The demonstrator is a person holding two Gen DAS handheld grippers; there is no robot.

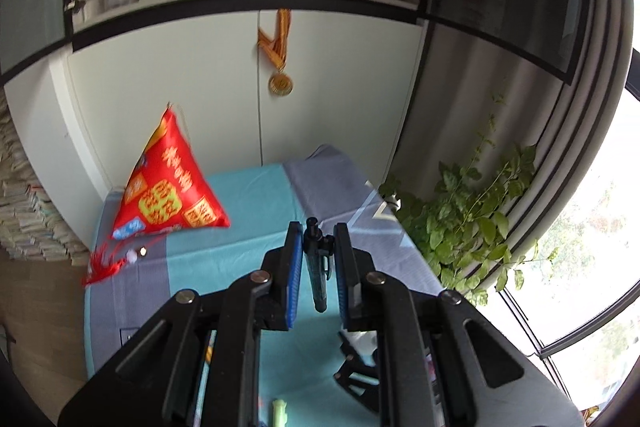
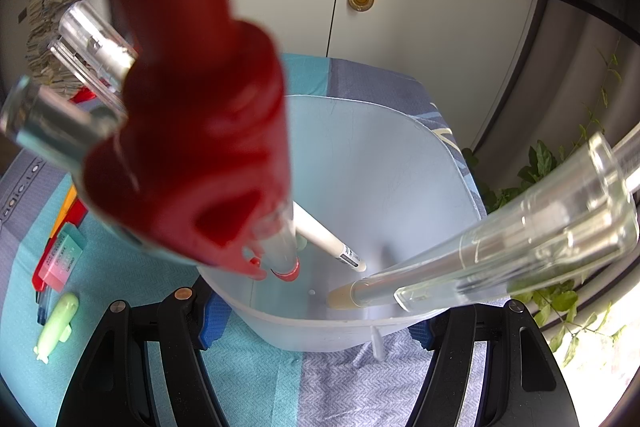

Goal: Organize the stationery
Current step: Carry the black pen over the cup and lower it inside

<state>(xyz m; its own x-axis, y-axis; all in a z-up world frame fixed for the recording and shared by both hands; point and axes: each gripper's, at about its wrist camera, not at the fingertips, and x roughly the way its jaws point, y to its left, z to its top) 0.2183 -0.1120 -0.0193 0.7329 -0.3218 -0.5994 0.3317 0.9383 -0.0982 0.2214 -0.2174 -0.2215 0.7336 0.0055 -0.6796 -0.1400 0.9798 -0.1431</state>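
In the left wrist view my left gripper holds a black pen upright between its blue pads, above the blue-grey tablecloth. In the right wrist view my right gripper clasps the translucent pen holder by its near wall, one finger on each side. The holder contains a red-handled tool, clear pens, and a white pen. Loose stationery lies left of it: a green highlighter, an eraser and a red pen.
A red triangular cushion with a tassel sits at the table's far left. White cabinet doors with a hanging medal stand behind the table. A leafy plant is by the window on the right. Bookshelves are above.
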